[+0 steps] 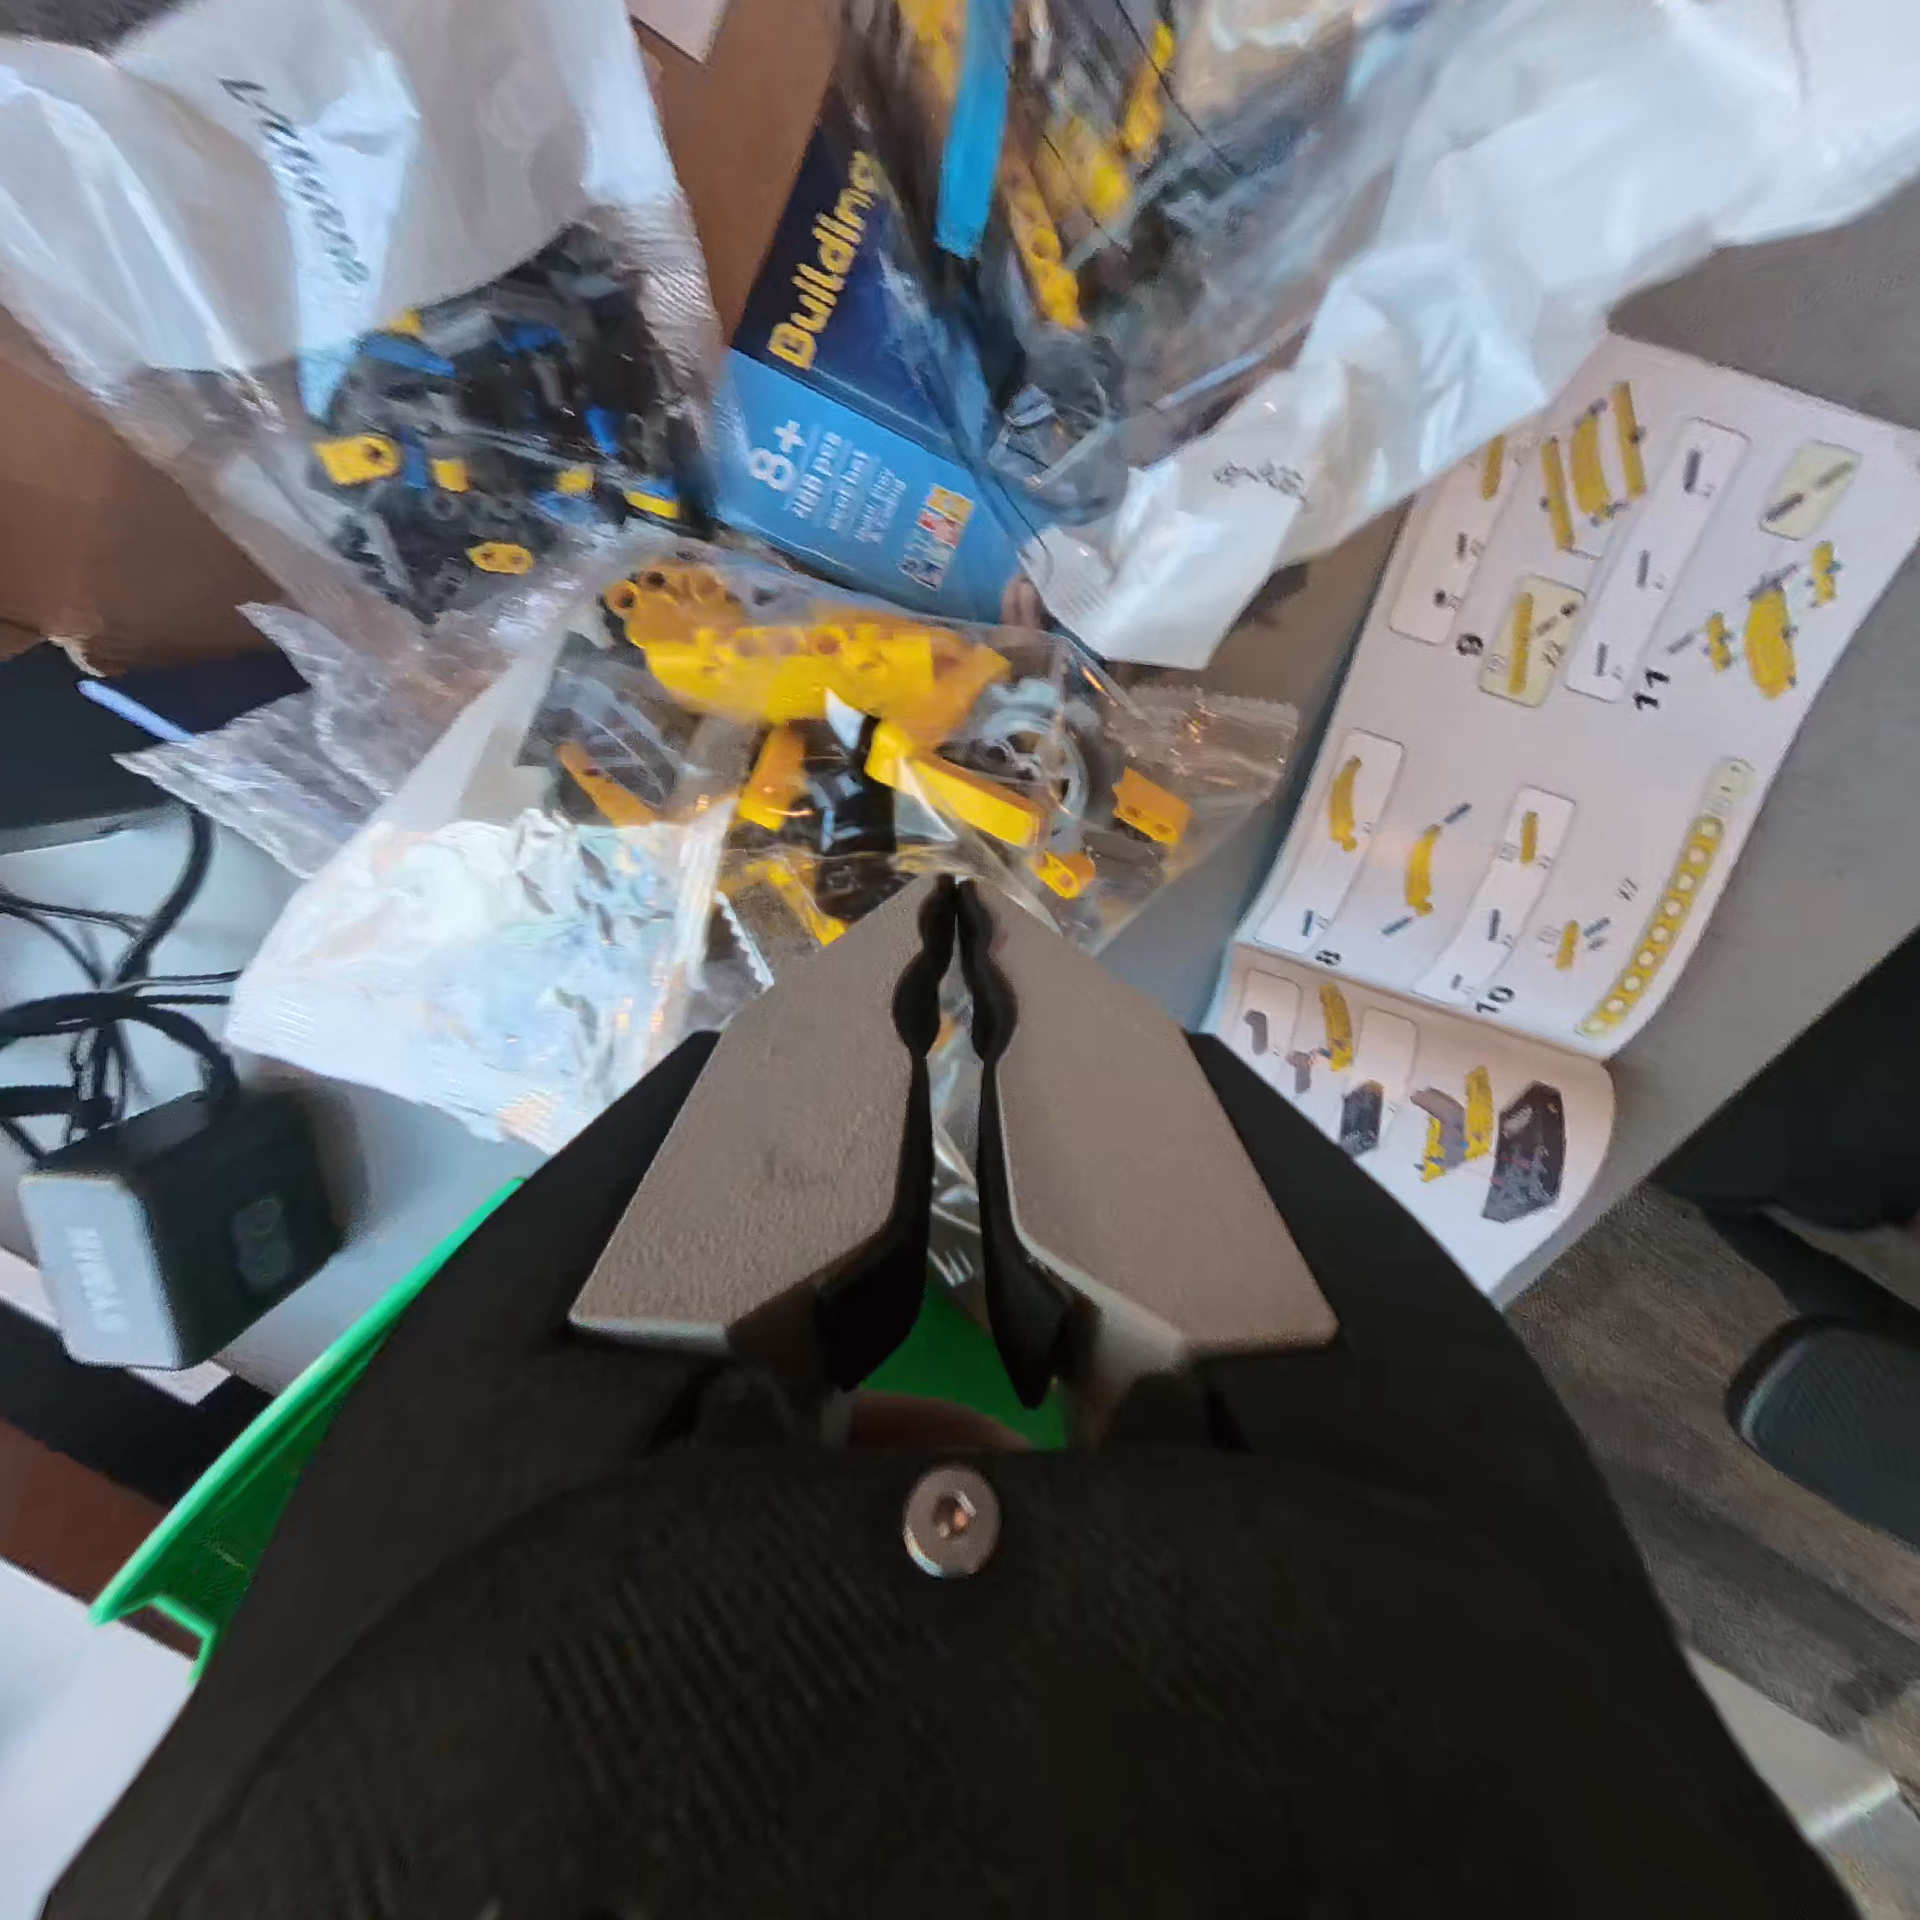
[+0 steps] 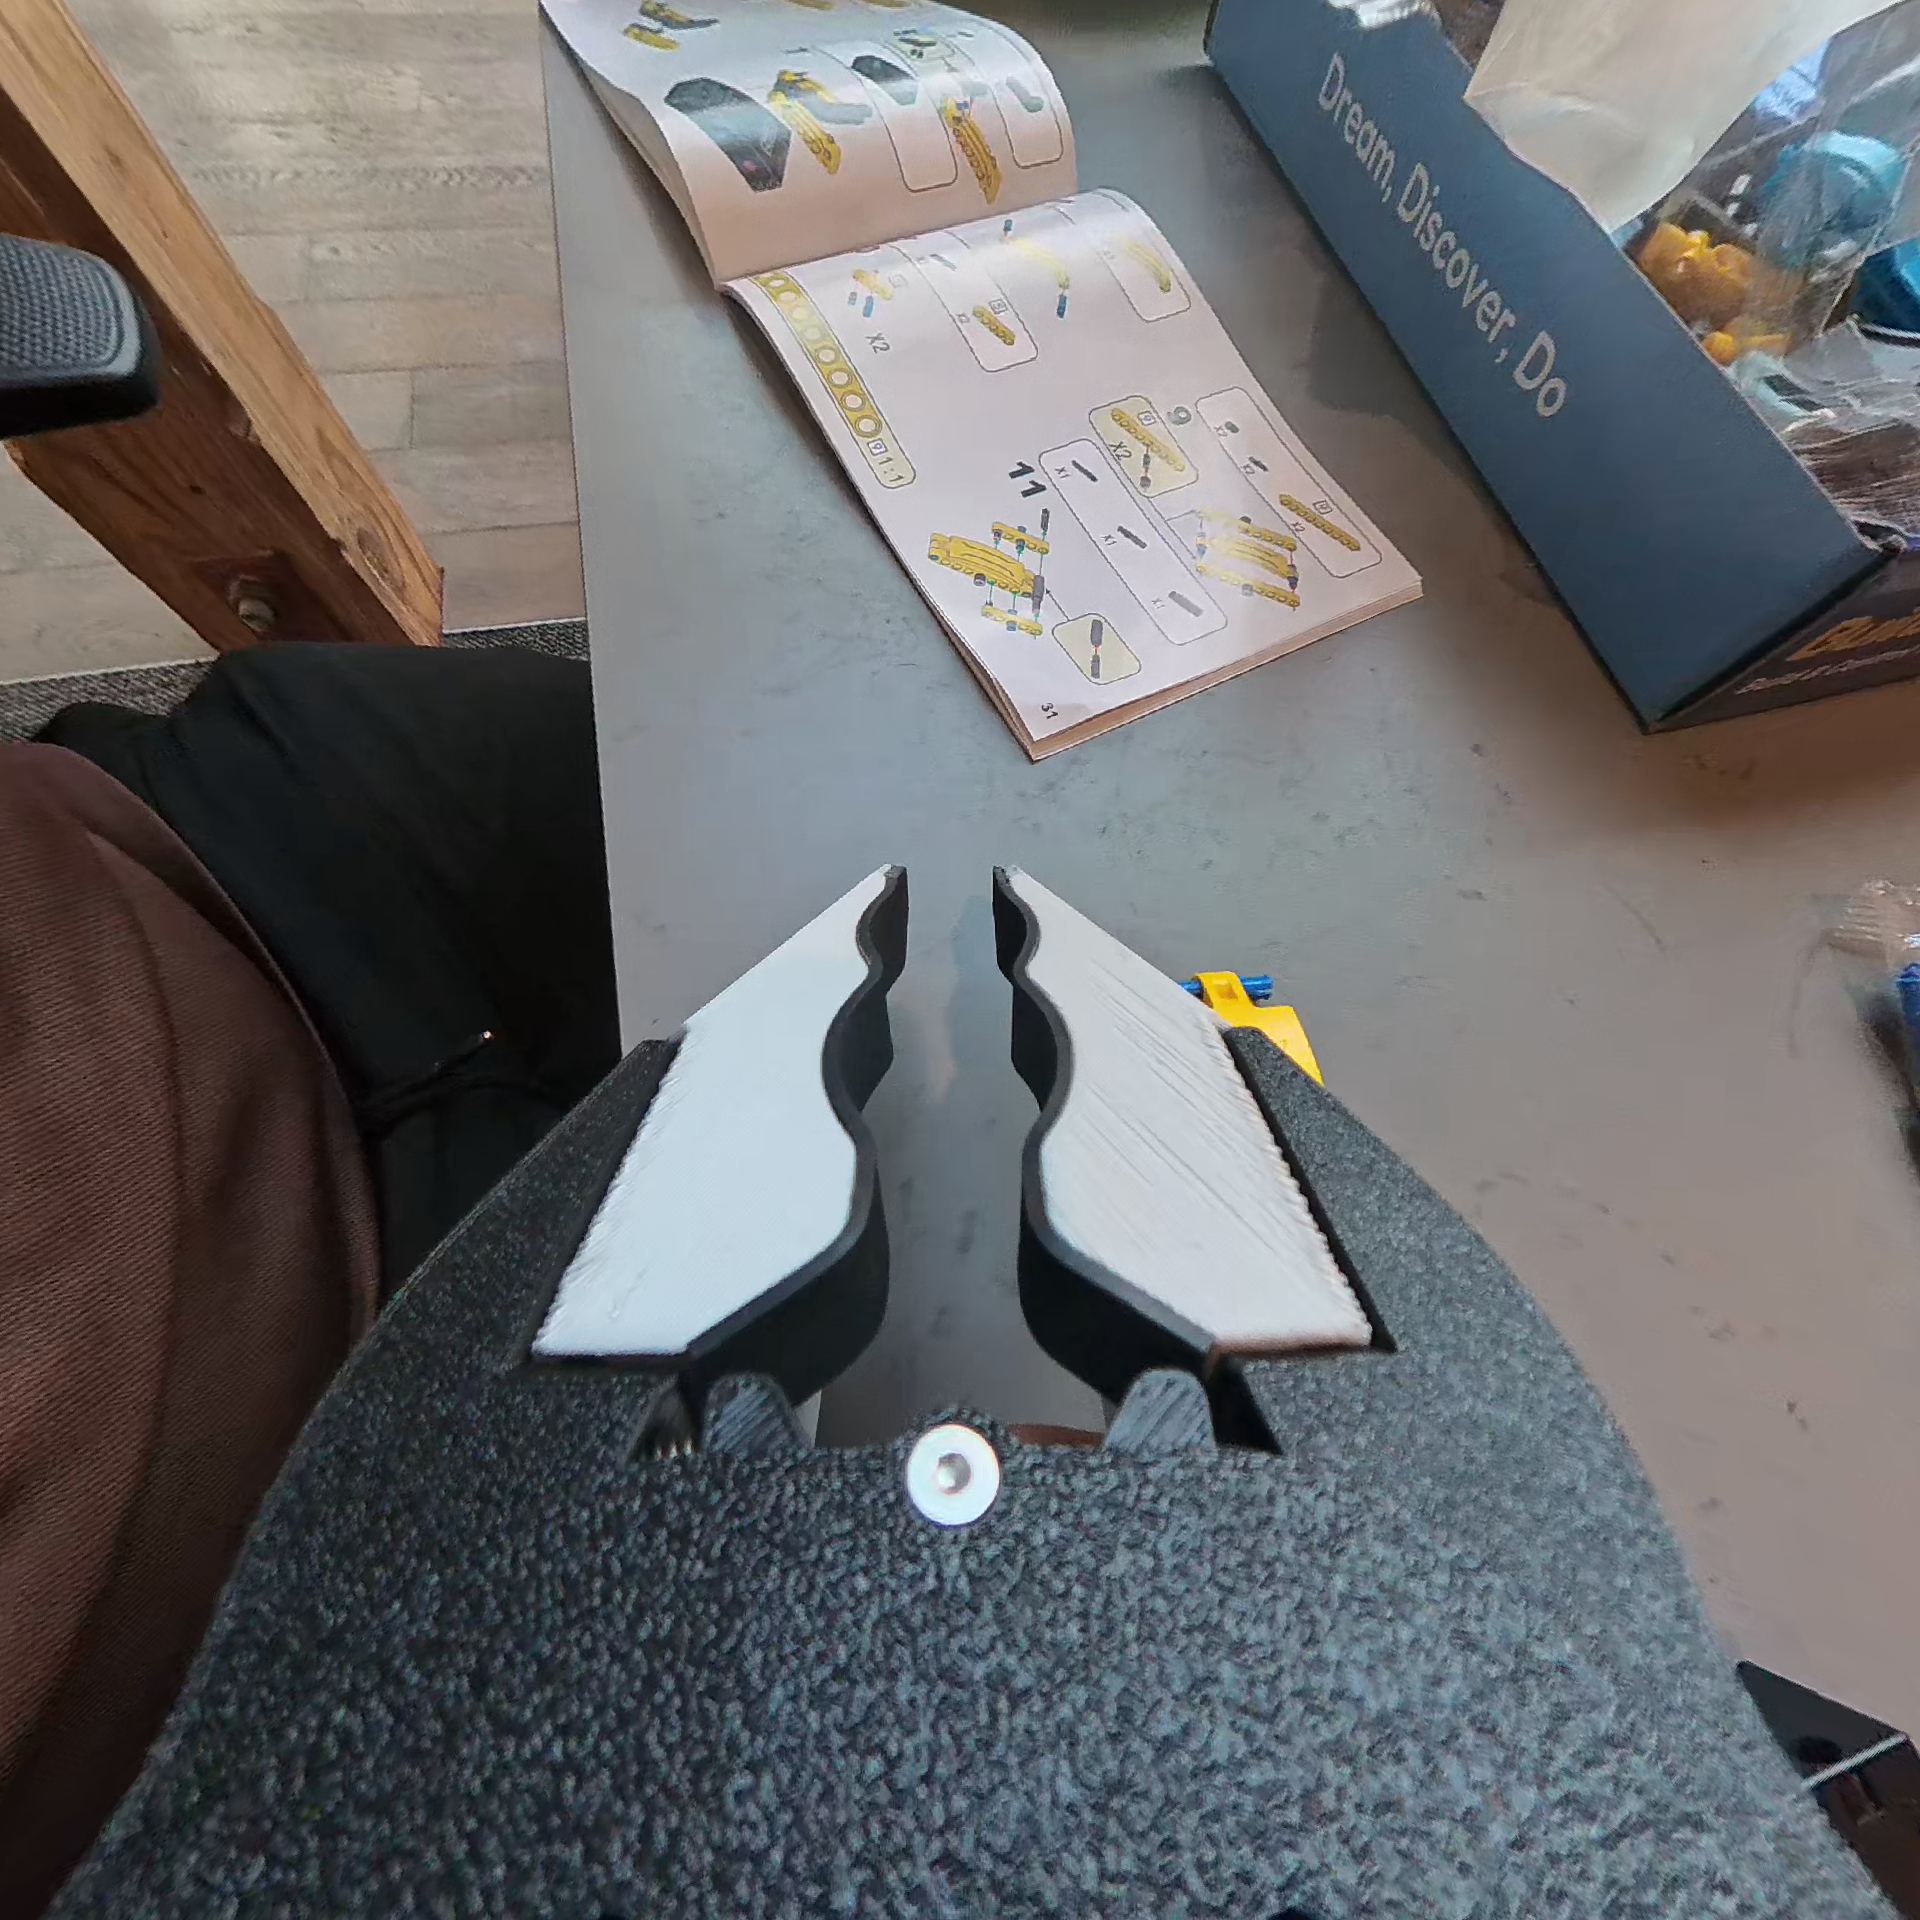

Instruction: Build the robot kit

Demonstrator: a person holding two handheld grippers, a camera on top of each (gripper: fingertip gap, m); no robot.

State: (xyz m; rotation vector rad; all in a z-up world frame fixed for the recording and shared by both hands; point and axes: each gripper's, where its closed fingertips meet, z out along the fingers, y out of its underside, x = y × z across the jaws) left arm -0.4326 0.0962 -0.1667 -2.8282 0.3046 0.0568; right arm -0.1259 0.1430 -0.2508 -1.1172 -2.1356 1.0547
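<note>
Clear parts bag [image 1: 831, 790] pinched by left claw [image 1: 956, 894], box [image 1: 862, 436] behind.

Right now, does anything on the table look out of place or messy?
Yes. Clear bags of yellow bricks and black and blue bricks lie heaped against the blue box, and one small yellow piece sits loose beside the right gripper.
</note>
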